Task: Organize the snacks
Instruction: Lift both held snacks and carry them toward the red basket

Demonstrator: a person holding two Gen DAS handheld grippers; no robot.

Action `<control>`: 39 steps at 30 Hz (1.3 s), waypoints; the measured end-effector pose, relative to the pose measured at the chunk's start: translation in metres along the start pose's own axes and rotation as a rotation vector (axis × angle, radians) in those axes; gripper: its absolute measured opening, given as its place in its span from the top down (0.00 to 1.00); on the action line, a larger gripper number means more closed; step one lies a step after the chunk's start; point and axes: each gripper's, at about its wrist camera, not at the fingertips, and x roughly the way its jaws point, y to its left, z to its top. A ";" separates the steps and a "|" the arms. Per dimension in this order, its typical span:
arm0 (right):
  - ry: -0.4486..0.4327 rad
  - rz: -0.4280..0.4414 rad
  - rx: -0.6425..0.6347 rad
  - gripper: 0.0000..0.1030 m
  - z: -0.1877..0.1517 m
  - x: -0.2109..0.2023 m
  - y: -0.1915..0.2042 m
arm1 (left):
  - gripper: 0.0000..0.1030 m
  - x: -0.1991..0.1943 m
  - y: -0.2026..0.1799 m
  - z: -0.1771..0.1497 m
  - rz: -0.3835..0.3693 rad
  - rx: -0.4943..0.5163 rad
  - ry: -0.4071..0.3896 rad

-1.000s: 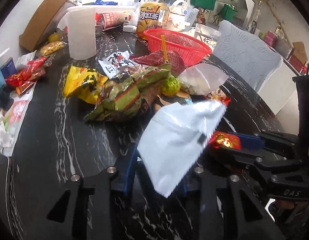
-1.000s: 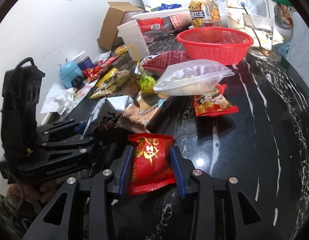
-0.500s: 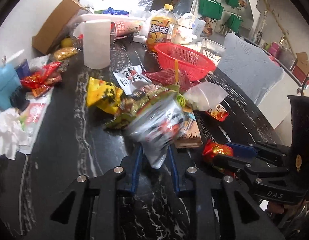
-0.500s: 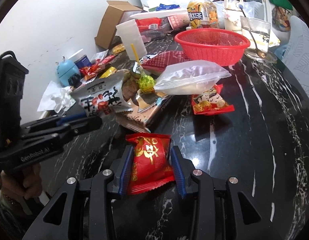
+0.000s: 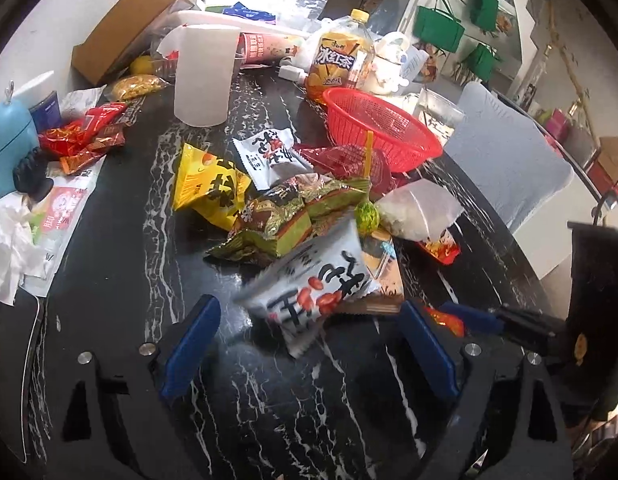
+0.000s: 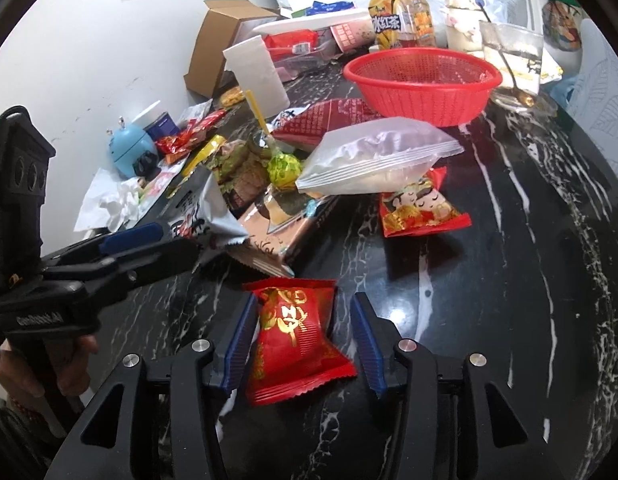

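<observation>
A white snack packet (image 5: 313,292) with black and red print is blurred between the wide-apart jaws of my left gripper (image 5: 309,308); the opening blue pads (image 5: 189,344) do not touch it. It sits at the near edge of a snack pile (image 5: 281,220). In the right wrist view, a red packet with gold print (image 6: 297,336) lies on the black marble table (image 6: 489,280) between the opening jaws of my right gripper (image 6: 305,320), with a gap at the right pad. My left gripper (image 6: 181,244) comes in from the left. An empty red basket (image 6: 421,84) stands behind.
A clear zip bag (image 6: 373,160) rests on a red cartoon packet (image 6: 421,212). Further back stand a white jug (image 5: 203,76), a tea bottle (image 5: 337,64), a cardboard box (image 5: 125,24) and a glass with a spoon (image 6: 513,64). Tissues (image 5: 9,248) lie left; a grey chair (image 5: 509,160) stands right.
My left gripper, shut on the white packet before, turned it over and has sprung wide, letting it go beside the pile. The right jaws have eased apart around the red packet.
</observation>
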 end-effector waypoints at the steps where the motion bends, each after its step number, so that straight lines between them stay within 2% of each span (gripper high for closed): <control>1: 0.003 0.000 -0.003 0.53 0.000 0.001 0.000 | 0.11 0.000 0.000 0.001 -0.002 -0.001 -0.006; 6: 0.007 -0.010 -0.029 0.53 0.004 0.003 0.002 | 0.11 0.003 -0.002 0.009 -0.023 -0.023 -0.030; 11: 0.012 0.009 -0.023 0.51 0.006 0.005 -0.003 | 0.11 0.020 0.002 0.008 -0.052 -0.046 0.035; 15: 0.009 0.006 -0.054 0.51 0.005 0.005 -0.001 | 0.11 0.029 0.007 -0.003 -0.036 -0.049 0.061; 17: 0.007 -0.008 -0.088 0.51 0.004 0.005 0.004 | 0.11 0.026 0.005 -0.007 -0.016 -0.019 0.032; 19: 0.009 -0.039 -0.136 0.51 0.002 0.006 0.009 | 0.19 0.024 0.003 -0.008 -0.010 -0.002 0.007; 21: 0.007 -0.069 -0.166 0.51 0.000 0.007 0.014 | 0.36 0.024 0.003 -0.008 0.007 0.000 -0.018; 24: 0.001 -0.102 -0.189 0.51 -0.004 0.006 0.016 | 0.57 0.030 -0.001 -0.009 0.011 0.030 0.004; 26: -0.004 -0.115 -0.194 0.61 -0.005 0.005 0.014 | 0.66 0.031 -0.003 -0.010 0.002 0.055 0.019; 27: -0.007 -0.117 -0.191 0.65 -0.006 0.004 0.013 | 0.67 0.030 -0.003 -0.011 -0.003 0.055 0.020; 29: -0.008 -0.109 -0.183 0.66 -0.006 0.003 0.012 | 0.68 0.029 -0.002 -0.011 -0.013 0.047 0.025; 35: 0.002 -0.056 -0.163 0.66 -0.006 0.000 0.017 | 0.71 0.016 -0.011 -0.015 -0.053 0.049 0.034; 39: -0.021 -0.044 -0.161 0.66 -0.005 -0.011 0.022 | 0.71 0.000 -0.023 -0.013 -0.067 0.072 0.004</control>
